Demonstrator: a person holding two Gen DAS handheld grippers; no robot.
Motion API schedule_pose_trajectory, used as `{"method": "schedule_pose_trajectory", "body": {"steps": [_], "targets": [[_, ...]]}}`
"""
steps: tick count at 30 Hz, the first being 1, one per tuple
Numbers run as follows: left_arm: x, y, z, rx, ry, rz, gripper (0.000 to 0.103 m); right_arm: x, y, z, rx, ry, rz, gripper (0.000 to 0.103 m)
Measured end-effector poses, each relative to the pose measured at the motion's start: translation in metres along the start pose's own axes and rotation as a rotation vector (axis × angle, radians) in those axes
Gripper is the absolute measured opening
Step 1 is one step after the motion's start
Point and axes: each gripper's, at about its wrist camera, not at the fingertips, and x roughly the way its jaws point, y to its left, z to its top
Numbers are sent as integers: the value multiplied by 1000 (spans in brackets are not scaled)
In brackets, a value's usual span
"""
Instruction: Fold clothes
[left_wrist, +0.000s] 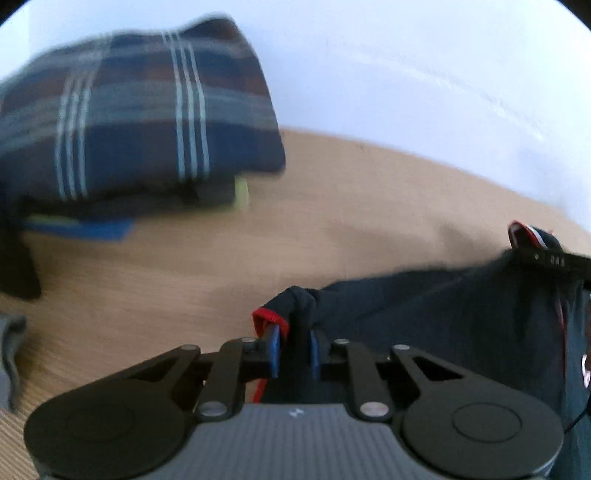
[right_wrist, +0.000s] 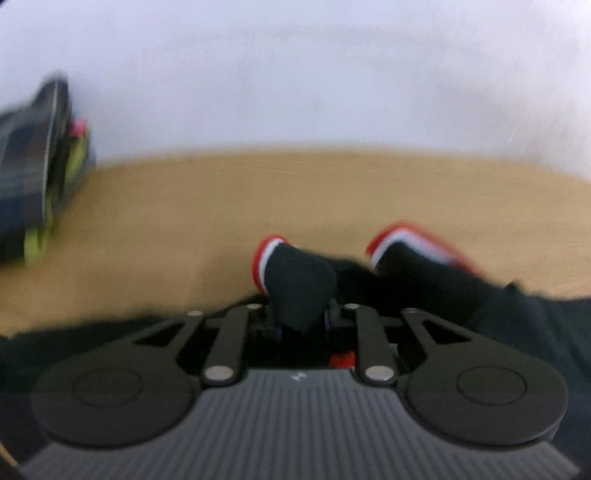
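Observation:
A dark navy garment (left_wrist: 461, 317) with red and white trim stretches over the wooden table (left_wrist: 369, 206). My left gripper (left_wrist: 294, 350) is shut on a bunched, red-edged corner of it. In the right wrist view my right gripper (right_wrist: 301, 317) is shut on another fold of the navy garment (right_wrist: 299, 284), whose red and white collar edge (right_wrist: 410, 240) stands up just beyond. The right gripper's body (left_wrist: 554, 260) shows at the far right of the left wrist view, holding the cloth taut. Both views are blurred.
A stack of folded clothes topped by a plaid piece (left_wrist: 140, 118) sits at the back left, with blue and lime layers beneath; it shows as a folded stack (right_wrist: 37, 173) in the right wrist view. A grey cloth (left_wrist: 11, 354) lies at the left edge. A pale wall (right_wrist: 295, 74) stands behind the table.

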Motion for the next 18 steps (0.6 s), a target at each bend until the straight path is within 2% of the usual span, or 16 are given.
{"method": "schedule_pose_trajectory", "body": {"steps": [2, 4, 5, 6, 7, 8, 9, 11, 14, 16, 18], "targets": [[1, -14, 7, 89, -45, 52, 23, 4, 4, 0, -9, -28, -42, 22], [9, -20, 12, 130, -35, 109, 31, 23, 10, -5, -34, 24, -51, 26], [15, -21, 14, 137, -18, 137, 33, 32, 13, -8, -58, 54, -55, 31], [19, -19, 17, 128, -4, 152, 33, 40, 17, -12, -100, 65, -74, 36], [19, -11, 18, 87, 3, 139, 34, 43, 22, -15, -143, 39, -102, 41], [18, -2, 19, 49, 8, 130, 36, 43, 25, -16, -175, 25, -136, 54], [14, 7, 20, 23, 9, 135, 36, 42, 26, -15, -189, 29, -164, 62], [9, 21, 20, 8, 18, 155, 39, 29, 22, -7, -161, 29, -165, 62], [1, 40, 15, -25, 35, 114, 39, -12, 22, 5, -133, -72, -168, 62], [-1, 50, 12, -46, 42, 82, 40, -37, 35, 11, -172, -118, -103, 64], [1, 53, 12, -65, 51, 57, 41, -38, 53, 10, -176, -49, 37, 62]]}}
